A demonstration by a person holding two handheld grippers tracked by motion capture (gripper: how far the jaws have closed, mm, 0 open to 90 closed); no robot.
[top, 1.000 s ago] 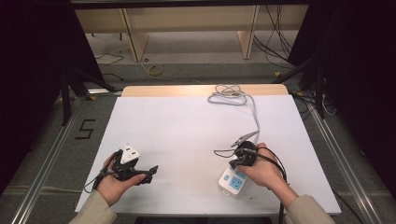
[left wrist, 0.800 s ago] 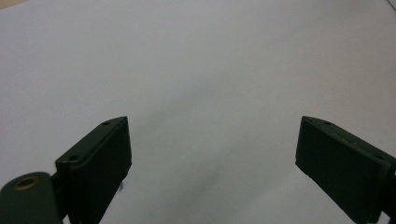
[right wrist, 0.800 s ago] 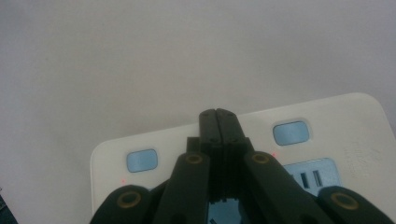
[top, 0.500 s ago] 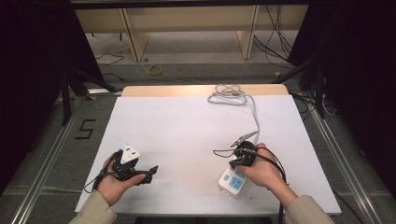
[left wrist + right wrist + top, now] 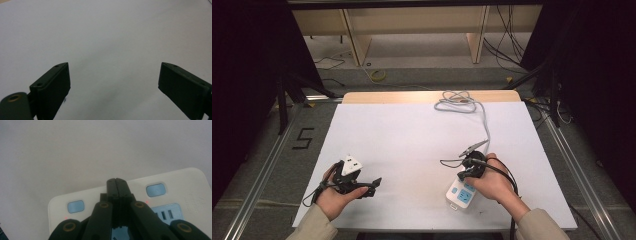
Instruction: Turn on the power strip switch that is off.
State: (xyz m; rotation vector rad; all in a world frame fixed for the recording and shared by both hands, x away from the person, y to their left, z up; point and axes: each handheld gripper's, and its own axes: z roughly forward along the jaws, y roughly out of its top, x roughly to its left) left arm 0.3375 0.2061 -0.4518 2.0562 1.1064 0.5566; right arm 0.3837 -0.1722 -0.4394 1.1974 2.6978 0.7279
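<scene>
Though empty, right claw (image 5: pixel 116 181) closed over power strip (image 5: pixel 180 182)

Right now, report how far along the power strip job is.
Done: nothing is plugged in that I can tell. In hand: the right tongs are shut, tips over the white power strip with blue buttons, between two buttons with small red lights beside them. Left: the left tongs are open and empty over the white table.
</scene>
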